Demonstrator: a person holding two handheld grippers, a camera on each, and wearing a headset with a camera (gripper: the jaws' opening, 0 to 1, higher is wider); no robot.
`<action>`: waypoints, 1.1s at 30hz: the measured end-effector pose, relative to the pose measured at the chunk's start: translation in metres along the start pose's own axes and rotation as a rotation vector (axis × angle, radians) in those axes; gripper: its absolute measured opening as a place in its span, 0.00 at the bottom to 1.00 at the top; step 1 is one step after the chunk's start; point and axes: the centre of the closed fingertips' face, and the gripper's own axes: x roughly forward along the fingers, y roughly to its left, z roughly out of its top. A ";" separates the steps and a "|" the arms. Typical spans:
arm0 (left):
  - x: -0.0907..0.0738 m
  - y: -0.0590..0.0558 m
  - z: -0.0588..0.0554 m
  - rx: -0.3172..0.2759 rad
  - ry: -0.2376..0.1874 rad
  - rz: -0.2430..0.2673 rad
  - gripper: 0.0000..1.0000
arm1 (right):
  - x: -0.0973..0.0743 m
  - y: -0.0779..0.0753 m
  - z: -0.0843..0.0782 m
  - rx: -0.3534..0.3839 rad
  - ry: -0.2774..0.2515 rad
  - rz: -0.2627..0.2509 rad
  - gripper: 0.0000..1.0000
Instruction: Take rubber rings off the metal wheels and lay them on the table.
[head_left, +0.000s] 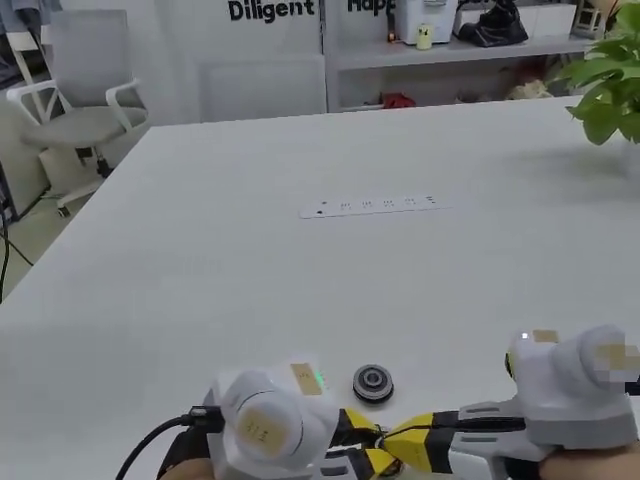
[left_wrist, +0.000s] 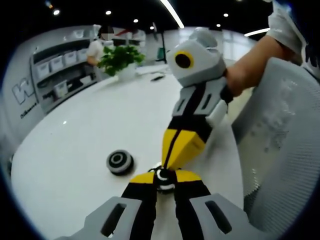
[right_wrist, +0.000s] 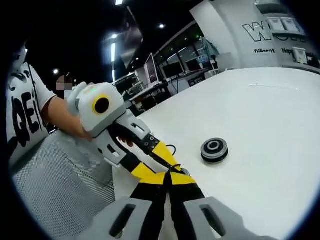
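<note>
Both tools are nose to nose at the near edge of the worktop (head_left: 250, 300). The left tool (left_wrist: 164, 182) is clamped on a small wheel (left_wrist: 163, 174), pinned right at its yellow tips. The right tool (right_wrist: 167, 178) has its jaws drawn together against that same wheel. A second wheel (head_left: 373, 382) sits loose on the worktop just beyond them, and its dark outer band looks to be in place.

This looks like the peel. The left should hold the hub dead steady, while the right bites only the rubber at the rim and rolls it off sideways rather than yanking.

The yellow tips cover the contact point, so I can't tell whether the right actually has the ring pinched. From the head view the tool bodies hide the held wheel.
</note>
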 end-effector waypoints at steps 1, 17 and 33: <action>0.000 0.000 0.000 0.000 0.000 -0.001 0.13 | 0.000 -0.002 -0.002 0.004 0.002 -0.005 0.00; -0.009 -0.001 0.003 0.013 -0.008 -0.049 0.20 | -0.007 -0.009 0.001 0.029 -0.015 -0.024 0.00; -0.064 0.011 0.020 -0.037 -0.089 -0.030 0.40 | -0.009 0.002 0.023 0.031 -0.042 0.014 0.00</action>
